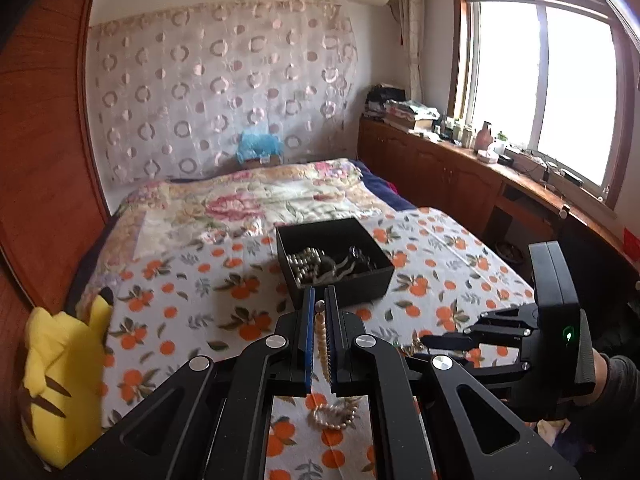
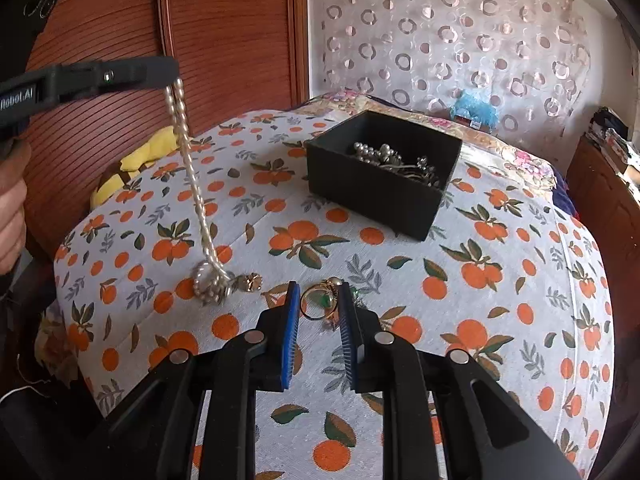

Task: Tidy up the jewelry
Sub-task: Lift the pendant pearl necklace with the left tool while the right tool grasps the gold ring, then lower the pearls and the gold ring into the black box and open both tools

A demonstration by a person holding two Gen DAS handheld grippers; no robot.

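My left gripper (image 1: pixel 319 300) is shut on a pearl necklace (image 1: pixel 321 336) and holds it up; in the right wrist view the strand (image 2: pixel 192 176) hangs from the left gripper (image 2: pixel 176 78) with its lower end coiled on the bed. A black box (image 2: pixel 376 196) holding several silvery pieces sits further back; it also shows in the left wrist view (image 1: pixel 340 284). My right gripper (image 2: pixel 319 292) is open, its jaws on either side of a gold ring with a green stone (image 2: pixel 320 300) on the bedspread. A small gold flower piece (image 2: pixel 250 281) lies beside the necklace coil.
The bed is covered by an orange-print bedspread (image 2: pixel 480 272). A yellow plush toy (image 1: pixel 60 380) lies at the bed's left edge. A wooden wardrobe (image 2: pixel 224 40) stands behind. A wooden counter (image 1: pixel 480 160) with clutter runs under the window.
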